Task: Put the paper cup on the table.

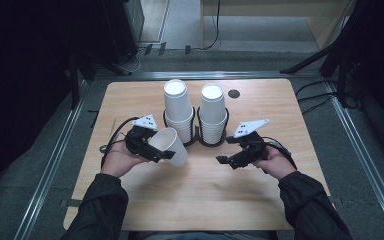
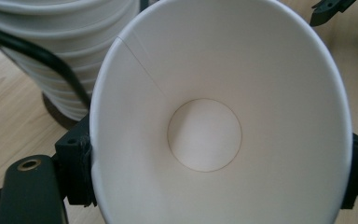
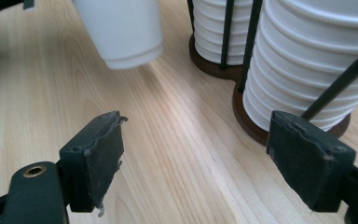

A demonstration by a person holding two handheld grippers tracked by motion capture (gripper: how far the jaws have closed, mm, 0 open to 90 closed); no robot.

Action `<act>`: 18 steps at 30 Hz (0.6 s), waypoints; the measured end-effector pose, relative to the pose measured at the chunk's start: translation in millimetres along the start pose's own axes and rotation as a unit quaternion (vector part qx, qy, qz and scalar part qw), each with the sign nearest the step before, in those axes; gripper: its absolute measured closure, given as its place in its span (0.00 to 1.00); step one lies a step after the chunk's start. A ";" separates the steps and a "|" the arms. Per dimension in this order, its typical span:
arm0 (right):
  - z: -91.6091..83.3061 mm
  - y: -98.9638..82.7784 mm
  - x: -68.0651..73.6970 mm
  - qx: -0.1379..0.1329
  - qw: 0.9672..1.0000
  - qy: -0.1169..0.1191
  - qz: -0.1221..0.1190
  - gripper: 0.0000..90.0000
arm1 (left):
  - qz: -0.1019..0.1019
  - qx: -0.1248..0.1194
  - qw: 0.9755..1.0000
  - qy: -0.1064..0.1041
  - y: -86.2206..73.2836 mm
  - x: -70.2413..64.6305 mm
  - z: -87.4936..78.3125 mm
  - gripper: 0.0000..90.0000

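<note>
A white paper cup (image 1: 171,145) lies tilted in my left gripper (image 1: 160,148), which is shut on its rim; the cup's base points right and down toward the table. In the left gripper view I look straight into the cup's mouth (image 2: 205,135), with a black pad on each side of the rim. My right gripper (image 1: 226,150) hovers open and empty just right of centre, its jaws (image 3: 200,158) wide apart over bare wood. The held cup's base (image 3: 121,28) hangs a little ahead of it.
Two tall stacks of white cups (image 1: 178,112) (image 1: 213,112) stand in a dark wire holder (image 1: 198,135) at mid-table, behind both grippers. A small black round fitting (image 1: 234,93) sits near the far edge. The wooden table (image 1: 205,200) has bare room in front.
</note>
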State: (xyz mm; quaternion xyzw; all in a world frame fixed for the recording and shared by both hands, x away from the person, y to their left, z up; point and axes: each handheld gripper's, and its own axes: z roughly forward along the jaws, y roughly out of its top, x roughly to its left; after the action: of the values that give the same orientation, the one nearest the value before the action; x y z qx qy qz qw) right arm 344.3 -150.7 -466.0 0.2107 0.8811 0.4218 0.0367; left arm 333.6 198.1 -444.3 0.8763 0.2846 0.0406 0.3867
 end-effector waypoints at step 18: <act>4.6 2.8 -8.4 0.006 1.000 -0.003 -0.005 0.22 | -0.040 -0.010 0.999 0.033 -19.0 25.9 -31.3 0.16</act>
State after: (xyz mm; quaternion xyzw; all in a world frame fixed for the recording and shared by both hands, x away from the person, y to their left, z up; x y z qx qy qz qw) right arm 354.0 -149.1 -467.8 0.2073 0.8845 0.4160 0.0403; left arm 337.2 242.5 -439.6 0.8582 0.3318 0.0569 0.3875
